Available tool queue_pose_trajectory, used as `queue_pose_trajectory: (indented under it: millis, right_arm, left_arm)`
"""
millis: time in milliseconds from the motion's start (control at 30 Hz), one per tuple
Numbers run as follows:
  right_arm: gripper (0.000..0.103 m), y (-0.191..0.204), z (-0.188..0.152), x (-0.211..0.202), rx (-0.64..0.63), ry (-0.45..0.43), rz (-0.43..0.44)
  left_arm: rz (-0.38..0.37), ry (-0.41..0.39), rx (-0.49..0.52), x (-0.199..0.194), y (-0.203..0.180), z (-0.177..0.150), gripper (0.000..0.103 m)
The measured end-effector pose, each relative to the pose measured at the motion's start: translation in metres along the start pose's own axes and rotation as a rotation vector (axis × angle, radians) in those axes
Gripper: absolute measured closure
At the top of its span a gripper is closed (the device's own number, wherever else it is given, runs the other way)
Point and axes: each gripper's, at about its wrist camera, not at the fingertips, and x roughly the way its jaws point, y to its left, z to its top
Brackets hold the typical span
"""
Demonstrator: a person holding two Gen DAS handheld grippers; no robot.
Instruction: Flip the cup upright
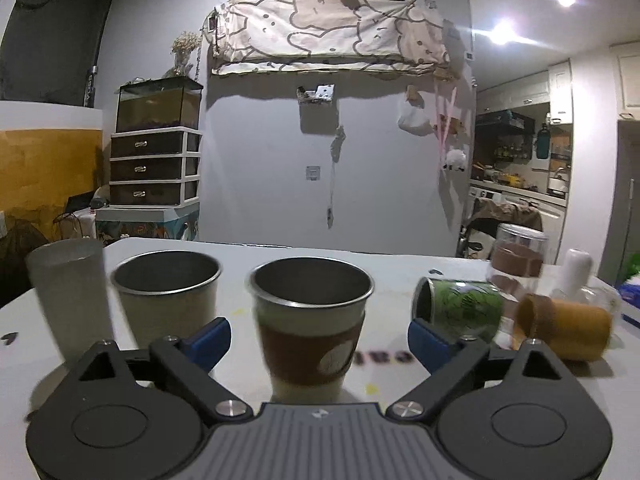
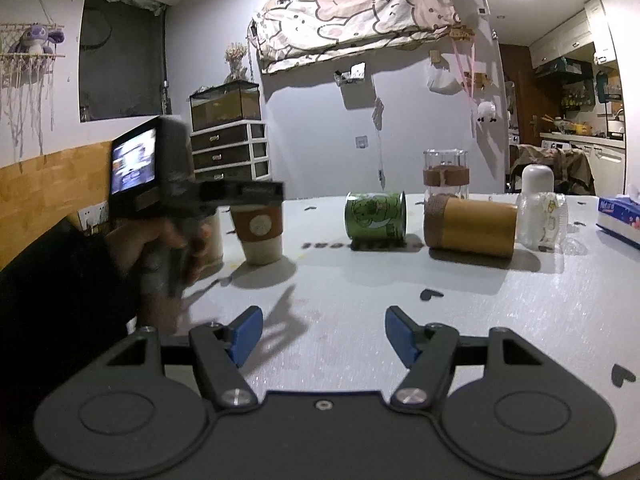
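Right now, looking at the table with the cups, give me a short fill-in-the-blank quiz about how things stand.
1. The cup with the brown sleeve stands ____ between the open blue fingers of the left hand-held gripper.
2. The green cup lies on its ____.
3. Next to the green cup, the tan cup also lies on its side, so ____ cups are down.
4. The right hand-held gripper is open and holds ____.

Missing words: upright; side; two; nothing

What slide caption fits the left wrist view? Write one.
Open left claw brackets an upright sleeved cup; green cup lies sideways.
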Motion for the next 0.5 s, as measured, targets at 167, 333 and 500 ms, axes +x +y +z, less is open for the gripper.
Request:
queue_pose_trajectory:
  millis: [167, 333, 500]
  right_arm:
    - [0.034, -0.002, 0.006, -0.003, 0.001, -0.025, -0.009]
    - [0.033, -0.003, 0.011, -0.004, -0.004, -0.047, -0.024]
    - [0.032, -0.003, 0.014, -0.006, -0.006, -0.057, -0.028]
  left_arm:
    - [-0.036, -0.025, 0.024, -0.054, 0.002, -0.008, 0.003]
    - [-0.061, -0.031, 0.053, -0.100, 0.002, -0.020, 0.000]
    - [-0.063, -0.031, 0.052, -0.134, 0.004, -0.036, 0.000]
